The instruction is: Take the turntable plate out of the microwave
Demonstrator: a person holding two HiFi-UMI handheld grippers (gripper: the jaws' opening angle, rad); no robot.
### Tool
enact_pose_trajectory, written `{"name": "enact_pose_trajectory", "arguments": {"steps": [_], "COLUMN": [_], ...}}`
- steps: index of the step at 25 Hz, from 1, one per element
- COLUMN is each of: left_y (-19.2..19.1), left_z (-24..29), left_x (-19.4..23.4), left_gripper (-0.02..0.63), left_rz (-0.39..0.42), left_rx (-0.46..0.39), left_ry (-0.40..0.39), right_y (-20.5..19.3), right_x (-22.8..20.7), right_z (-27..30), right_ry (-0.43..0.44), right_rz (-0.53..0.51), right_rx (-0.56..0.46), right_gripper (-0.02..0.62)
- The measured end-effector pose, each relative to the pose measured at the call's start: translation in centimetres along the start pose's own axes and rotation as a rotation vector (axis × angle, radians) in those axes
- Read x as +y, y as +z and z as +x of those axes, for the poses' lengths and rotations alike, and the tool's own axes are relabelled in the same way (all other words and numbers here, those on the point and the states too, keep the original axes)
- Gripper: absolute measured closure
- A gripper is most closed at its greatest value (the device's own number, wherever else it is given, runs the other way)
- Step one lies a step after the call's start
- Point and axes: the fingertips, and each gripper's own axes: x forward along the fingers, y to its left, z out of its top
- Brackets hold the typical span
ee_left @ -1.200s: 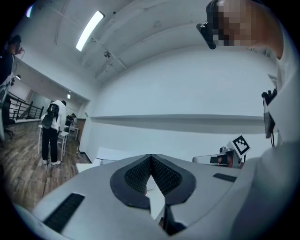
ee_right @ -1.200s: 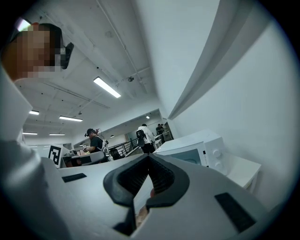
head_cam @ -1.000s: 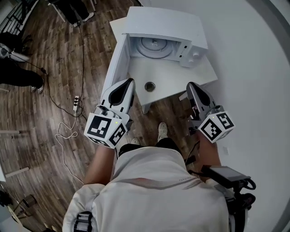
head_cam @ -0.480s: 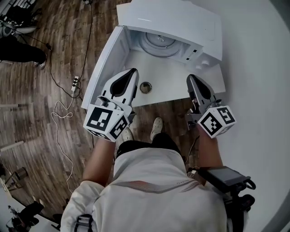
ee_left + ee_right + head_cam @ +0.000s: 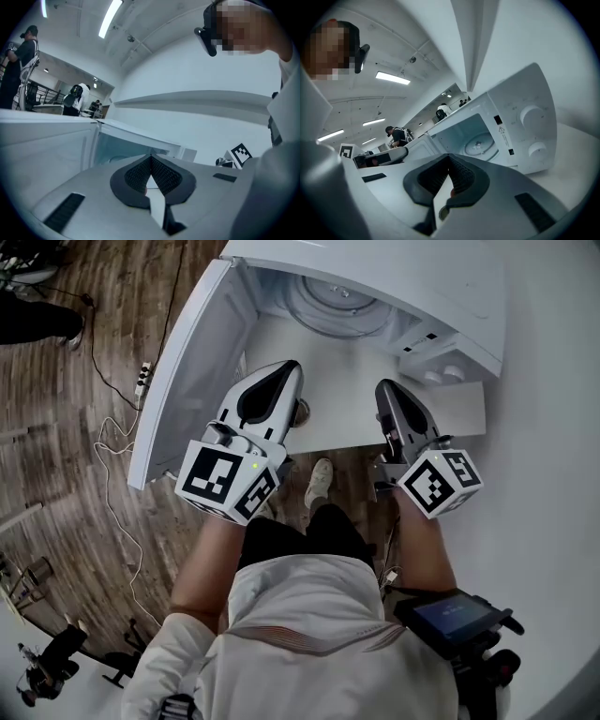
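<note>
The microwave, its door swung wide, looms nearer than a second ago on the white table. The left gripper and right gripper have come forward over the table's front edge, jaws pressed together on nothing. The turntable plate still lies inside the microwave.

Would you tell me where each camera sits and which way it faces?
Head view: on the head, steeply down at open microwave; torso, arms, left gripper, right gripper.
Left gripper view: on that gripper, toward the microwave; own shut jaws.
Right gripper view: on that gripper, toward the turntable plate; own shut jaws.
Head and right gripper views share the plate.
</note>
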Motion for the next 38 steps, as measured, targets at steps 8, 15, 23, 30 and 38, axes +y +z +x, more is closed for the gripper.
{"name": "enact_pose_trajectory", "arguments": {"steps": [8,15,23,30,38], "left_y": [-5.2,-8.0,-11.2,-13.6,-13.1], "left_z": [3.8,6.4,9.3,10.9,13.0], "left_x": [3.5,4.9,6.4,7.4,5.2], "left_gripper": [0.597,0.597,0.593,0.493,0.453], "left_rz": [-0.11,-0.248,-0.617,-0.802,-0.967], "left_rx": [0.057,0.079,0.111,0.139,0.135], "left_ry": [0.028,0.014,-0.027,-0.044,-0.087], "right_y": [-3.8,-5.0,-5.7,-7.3,-6.1], "right_x": [-3.4,-4.7,-6.0,-7.6,-8.9], "right_z": [4.4,7.1,10.1,11.7,10.6], "right_ry": [0.015,0.031,0.082,0.057,0.052], "right_rz": [0.118,0.237,0.444,0.6,0.74], "right_rx": [0.026,0.011,-0.005,-0.003,-0.032], "right_gripper": [0.595,0.595,0.56,0.485,0.446]}}
